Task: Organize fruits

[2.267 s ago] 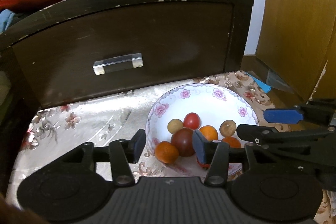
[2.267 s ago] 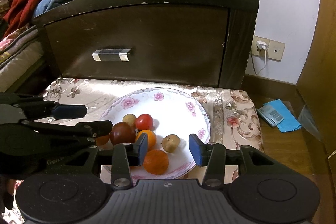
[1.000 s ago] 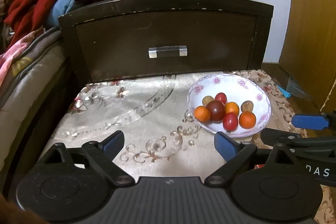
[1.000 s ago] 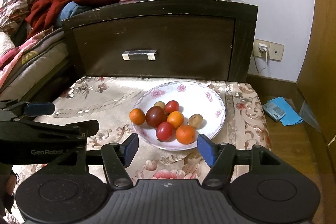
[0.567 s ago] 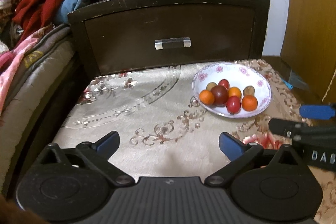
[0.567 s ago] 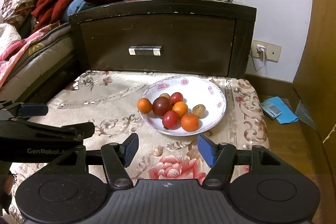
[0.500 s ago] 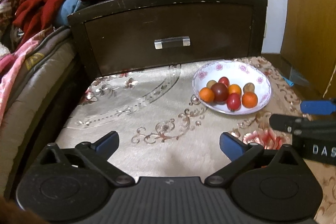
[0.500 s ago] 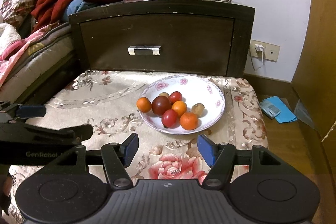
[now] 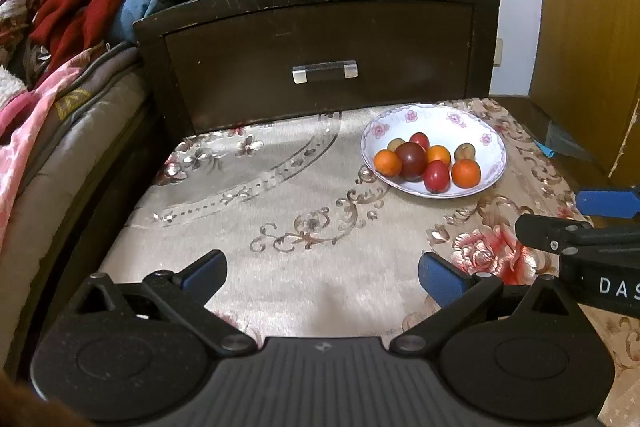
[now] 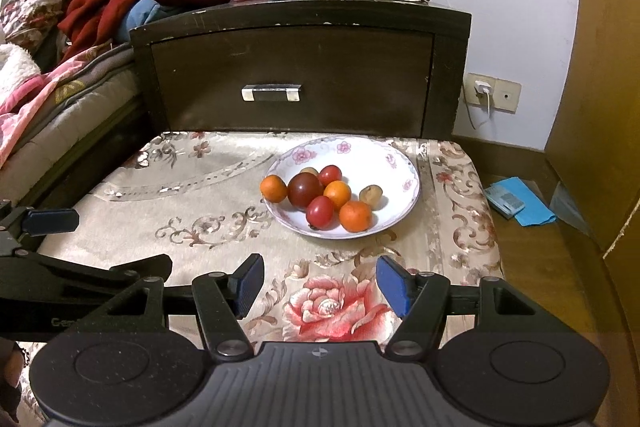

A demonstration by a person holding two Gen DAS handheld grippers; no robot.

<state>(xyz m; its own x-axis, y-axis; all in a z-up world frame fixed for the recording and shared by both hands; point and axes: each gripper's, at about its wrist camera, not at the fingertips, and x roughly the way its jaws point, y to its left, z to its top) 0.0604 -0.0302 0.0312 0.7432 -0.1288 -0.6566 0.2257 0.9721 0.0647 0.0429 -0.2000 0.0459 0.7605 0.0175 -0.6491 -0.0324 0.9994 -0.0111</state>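
Flowery counter (image 10: 224, 227) holds one bowl (image 10: 404, 203) keeping fruits (image 10: 320, 193) together — both grippers' fingers (image 9: 206, 269) (image 10: 394, 285) hang apart, empty.

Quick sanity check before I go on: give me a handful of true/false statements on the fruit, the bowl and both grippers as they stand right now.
1. The left gripper holds an orange. False: its jaws stand open and empty.
2. The bowl sits on the floral cloth. True.
3. The right gripper is open, with nothing between its pads. True.
4. The drawer is pulled out. False: it is closed.
5. The dark tomato lies beside the bowl. False: it lies inside, among the other fruit.
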